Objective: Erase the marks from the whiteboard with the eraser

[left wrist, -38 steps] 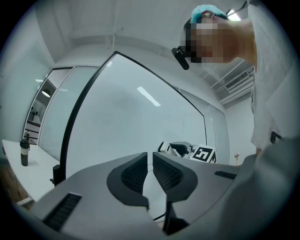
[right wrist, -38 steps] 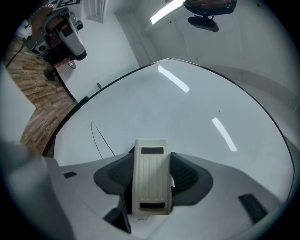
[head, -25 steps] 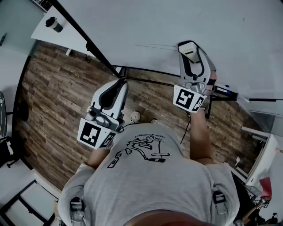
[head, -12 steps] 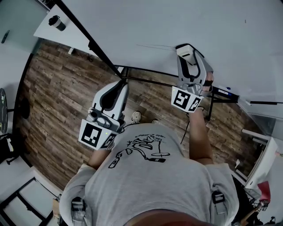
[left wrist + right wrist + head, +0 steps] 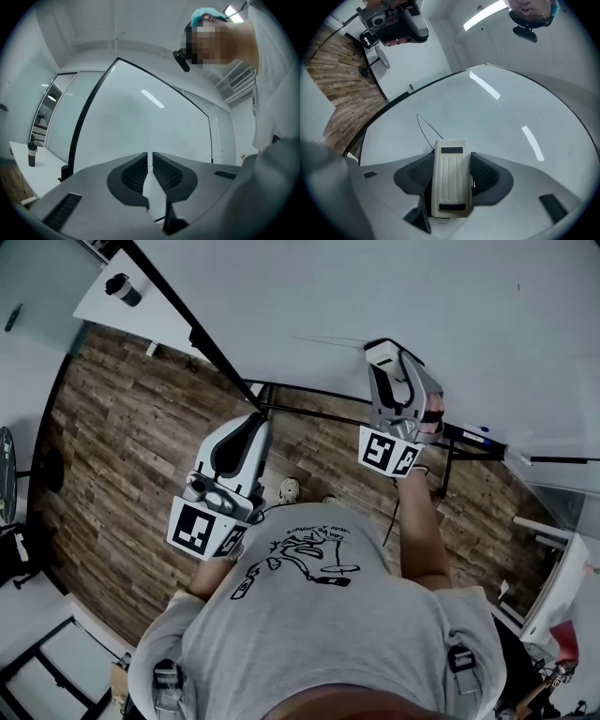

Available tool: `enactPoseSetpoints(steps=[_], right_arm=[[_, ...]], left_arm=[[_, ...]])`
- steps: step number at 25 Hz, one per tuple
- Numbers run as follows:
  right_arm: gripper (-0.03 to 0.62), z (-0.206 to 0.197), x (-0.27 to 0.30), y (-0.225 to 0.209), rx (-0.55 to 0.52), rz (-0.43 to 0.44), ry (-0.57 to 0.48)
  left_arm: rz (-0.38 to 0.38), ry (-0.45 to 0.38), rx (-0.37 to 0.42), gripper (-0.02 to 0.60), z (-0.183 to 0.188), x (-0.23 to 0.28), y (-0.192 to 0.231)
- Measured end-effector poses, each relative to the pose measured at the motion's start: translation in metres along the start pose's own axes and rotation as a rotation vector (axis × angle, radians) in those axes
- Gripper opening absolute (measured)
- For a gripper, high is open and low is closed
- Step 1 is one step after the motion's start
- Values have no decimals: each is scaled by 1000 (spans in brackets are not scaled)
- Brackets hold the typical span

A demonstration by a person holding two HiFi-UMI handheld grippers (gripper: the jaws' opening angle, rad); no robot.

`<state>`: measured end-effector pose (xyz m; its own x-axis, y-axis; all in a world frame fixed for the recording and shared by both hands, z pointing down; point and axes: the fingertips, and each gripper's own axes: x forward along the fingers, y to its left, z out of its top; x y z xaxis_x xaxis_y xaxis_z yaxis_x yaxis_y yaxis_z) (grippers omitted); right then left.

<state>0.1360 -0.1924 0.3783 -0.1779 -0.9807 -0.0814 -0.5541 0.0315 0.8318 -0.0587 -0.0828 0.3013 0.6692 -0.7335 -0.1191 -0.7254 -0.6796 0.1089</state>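
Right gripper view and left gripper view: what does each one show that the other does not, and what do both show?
Only the right gripper view shows the eraser held by the right gripper, and a thin black mark on the whiteboard just beyond it. Only the left gripper view shows the left gripper, its fingers together with nothing between them, and a dark cup on a white table. Both show the whiteboard with its black frame.
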Motion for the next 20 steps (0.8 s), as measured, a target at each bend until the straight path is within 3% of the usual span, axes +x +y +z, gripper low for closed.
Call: enactPoseSetpoints(steps=[20], right_arm=[[250, -11, 4, 41, -29, 77, 34]], left_arm=[[36, -3, 1, 46, 3, -21, 7]])
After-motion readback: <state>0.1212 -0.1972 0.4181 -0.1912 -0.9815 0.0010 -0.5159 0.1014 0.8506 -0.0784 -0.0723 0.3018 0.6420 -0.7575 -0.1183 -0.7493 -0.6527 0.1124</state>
